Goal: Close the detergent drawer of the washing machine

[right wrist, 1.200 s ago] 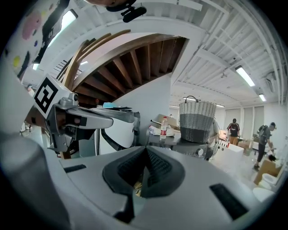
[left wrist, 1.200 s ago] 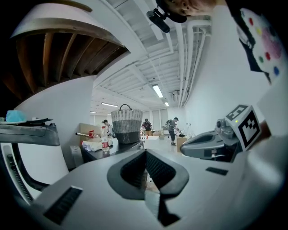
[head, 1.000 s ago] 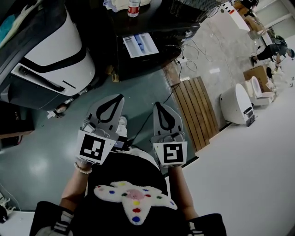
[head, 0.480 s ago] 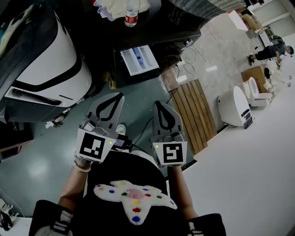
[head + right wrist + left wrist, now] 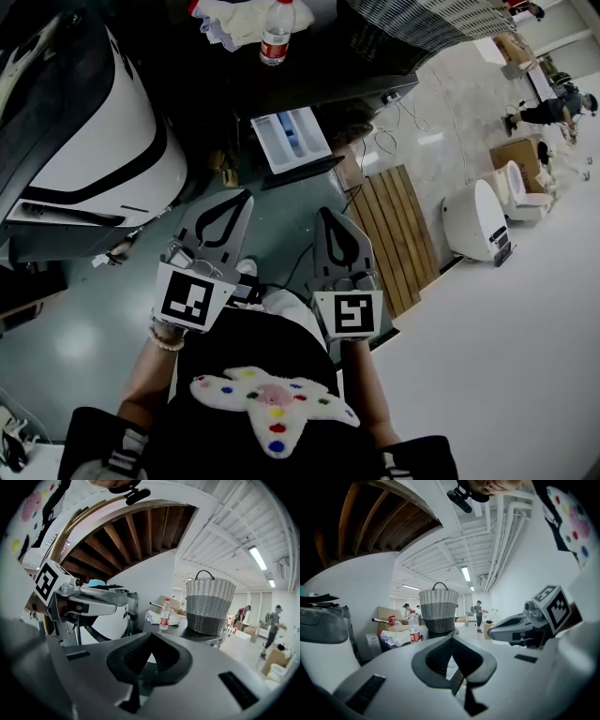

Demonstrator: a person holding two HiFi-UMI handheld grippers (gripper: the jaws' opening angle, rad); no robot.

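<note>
View from above, looking down a person's front. The left tongs (image 5: pixel 243 200) and the right tongs (image 5: pixel 322 217) are held side by side in the middle of the frame, just above the person's dark top. Each carries a cube with a black-and-white square marker. In the left gripper view the left tongs (image 5: pixel 452 637) are clenched with nothing between them. The right gripper view shows the right tongs (image 5: pixel 149 635) the same, tips together and empty.

The detergent drawer (image 5: pixel 291 139) is in the upper middle of the frame, well apart from both tongs. It stands pulled out of the dark washing machine (image 5: pixel 323 82), its pale compartments open to view with a blue part inside. On the machine's top stand a plastic bottle (image 5: pixel 277 31) with a red label, a heap of white cloth (image 5: pixel 234 14) and a woven basket (image 5: pixel 412 21). A wooden slatted platform (image 5: pixel 394 230) lies on the floor at centre right.

The step in hand looks to be the approach. To close the drawer well, one pair of clenched tongs should probably meet the middle of its front panel and push straight along its run, so it does not skew or jam, until the panel sits flush.

No writing can be read: the bottle's label is too small, and no brand shows on the machine.
</note>
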